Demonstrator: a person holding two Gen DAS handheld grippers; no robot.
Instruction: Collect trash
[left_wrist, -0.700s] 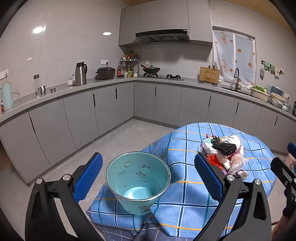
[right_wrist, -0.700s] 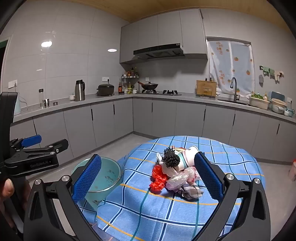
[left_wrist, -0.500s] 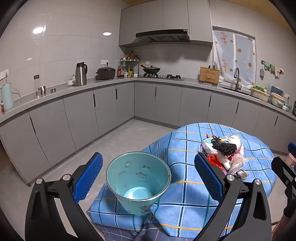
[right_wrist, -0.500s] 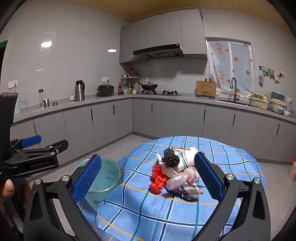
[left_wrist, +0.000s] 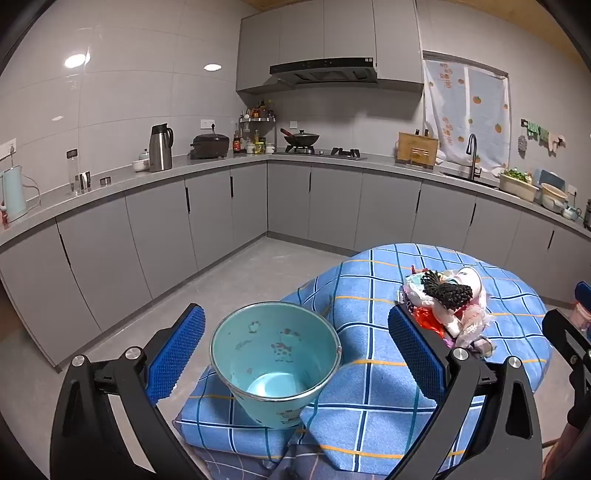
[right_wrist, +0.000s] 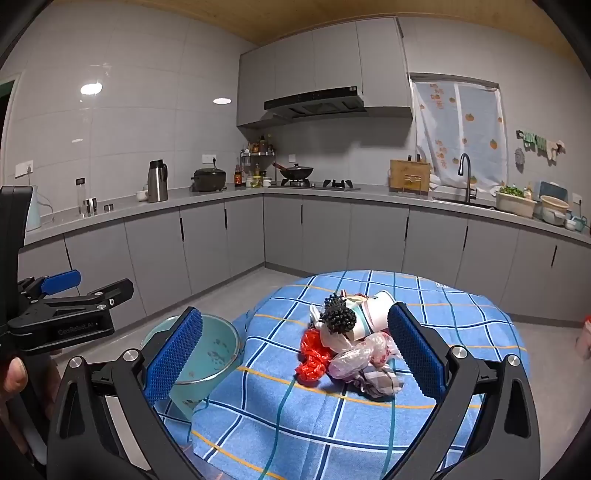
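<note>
Trash pile (right_wrist: 347, 339) sits mid-table on the blue checked cloth (right_wrist: 461, 325), teal bucket (left_wrist: 275, 358) beside it on a lower covered seat. Your left gripper (left_wrist: 295, 354) and right gripper (right_wrist: 295, 354) tilt slightly down, jaws wide, holding nothing. Lettering on the left gripper's side is too blurred to read.

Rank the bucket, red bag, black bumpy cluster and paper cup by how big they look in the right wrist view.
1. Bucket, partly hidden yet clearly largest.
2. Paper cup, though half covered.
3. Red bag and black bumpy cluster look alike; no ranking between them.
</note>
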